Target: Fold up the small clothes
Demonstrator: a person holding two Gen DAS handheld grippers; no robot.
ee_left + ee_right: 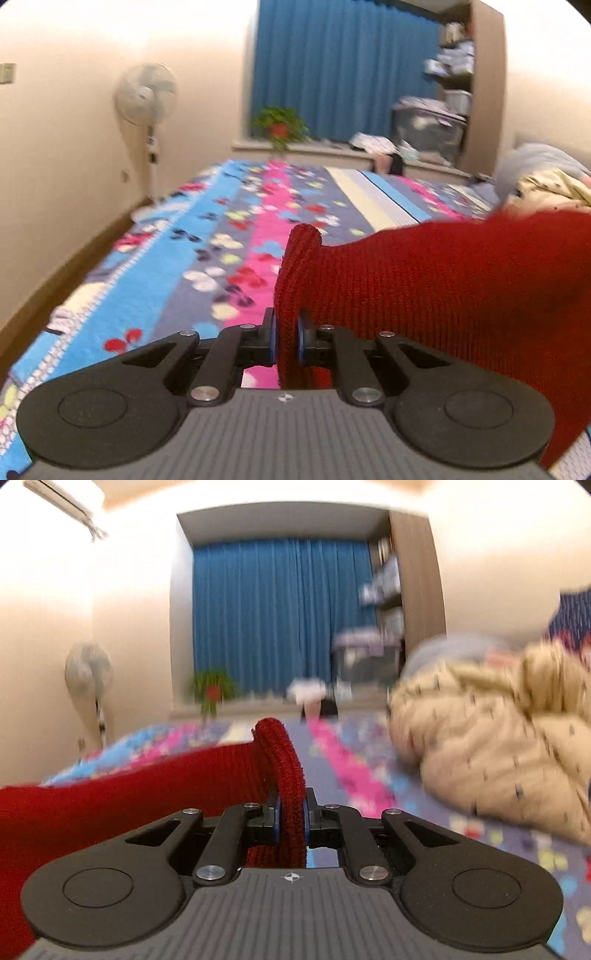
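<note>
Jaws of the left gripper (287,341) are pressing their blue pads onto a ribbed edge of the red knitted garment (424,280), with only the thickness of the cloth between them. Jaws of the right gripper (291,821) are clamping another ribbed edge of the same garment (129,797) in the same way, a fold of it standing up above the pads. Between the two grips the red knit is stretching sideways, running off to the right in the left wrist view and off to the left in the right wrist view, above the bed. Under it the bedspread (207,236) is showing blue, pink and grey stripes with a butterfly print. A beige patterned garment (491,753) is lying crumpled on the bed, to the right in the right wrist view. Farther off, a standing fan (146,96) is standing by the wall, a potted plant (279,127) is sitting on the window ledge, and a blue curtain (340,70) is hanging behind it.
</note>
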